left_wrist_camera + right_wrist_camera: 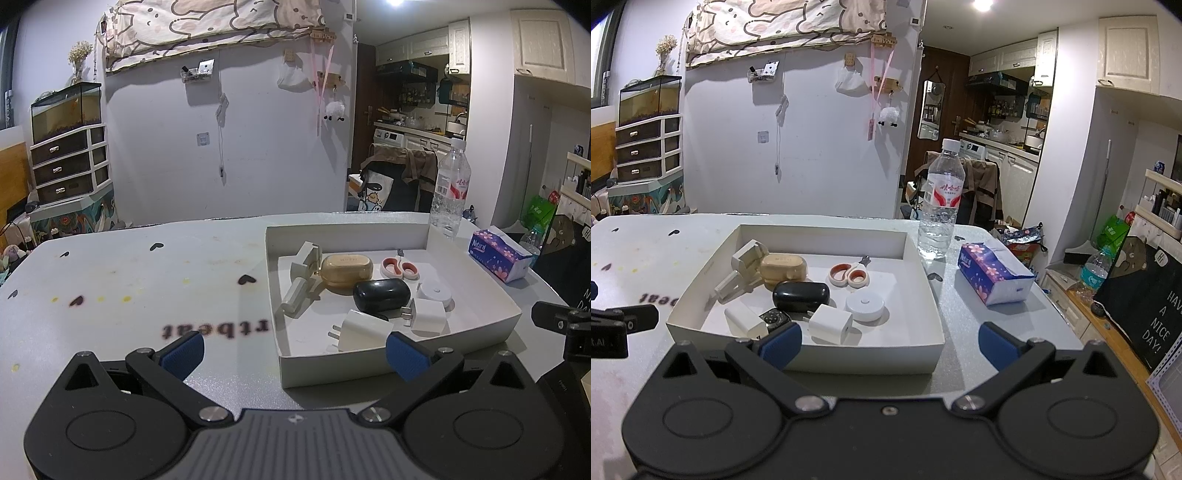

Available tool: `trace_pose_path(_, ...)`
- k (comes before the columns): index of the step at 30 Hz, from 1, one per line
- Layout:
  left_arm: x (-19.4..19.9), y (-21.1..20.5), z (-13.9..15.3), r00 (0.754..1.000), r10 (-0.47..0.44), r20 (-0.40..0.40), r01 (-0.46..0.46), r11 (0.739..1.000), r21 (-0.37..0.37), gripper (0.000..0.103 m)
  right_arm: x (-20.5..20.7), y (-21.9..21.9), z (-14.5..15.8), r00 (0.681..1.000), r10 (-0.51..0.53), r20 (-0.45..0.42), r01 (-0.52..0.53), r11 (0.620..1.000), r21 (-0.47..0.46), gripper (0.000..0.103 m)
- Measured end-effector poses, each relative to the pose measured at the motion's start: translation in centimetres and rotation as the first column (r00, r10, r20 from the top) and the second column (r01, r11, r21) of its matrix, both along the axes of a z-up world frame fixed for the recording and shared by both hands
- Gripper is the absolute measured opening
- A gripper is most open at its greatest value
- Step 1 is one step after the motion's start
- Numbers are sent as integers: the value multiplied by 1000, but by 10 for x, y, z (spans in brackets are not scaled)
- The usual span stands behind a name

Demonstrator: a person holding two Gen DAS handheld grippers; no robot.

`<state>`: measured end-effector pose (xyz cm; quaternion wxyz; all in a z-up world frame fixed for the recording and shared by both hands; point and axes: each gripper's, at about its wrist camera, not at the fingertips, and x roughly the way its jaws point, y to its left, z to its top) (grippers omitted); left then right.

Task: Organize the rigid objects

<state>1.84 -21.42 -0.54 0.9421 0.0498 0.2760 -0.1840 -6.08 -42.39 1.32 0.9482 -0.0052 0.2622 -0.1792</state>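
My left tool (pixel 293 356) and right tool (pixel 890 349) hang spread wide, empty, low over the worktop (pixel 129 295), just short of the white tray (pixel 827 354). Worktop print reads "rtbeat" upside down. Tissue pack (pixel 993 275) says "Natural". In the tray: gold case (pixel 347 271), black case (pixel 800 295), two white chargers (pixel 830 324), scissors (pixel 849 276).

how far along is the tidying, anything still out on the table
Mostly done, it seems: the white box already holds the scissors, two chargers, black case, tan case and other small items. Nothing is in hand: the left gripper and right gripper are both open and empty. Only the water bottle and tissue pack remain outside.
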Motion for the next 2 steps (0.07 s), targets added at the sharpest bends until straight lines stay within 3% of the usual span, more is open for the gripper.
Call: trace_pose_path(2, 0, 0, -1, 1000, 0, -1, 0, 1000, -2, 103, 0, 0, 0, 1000, 0, 0, 0, 1000, 0, 103)
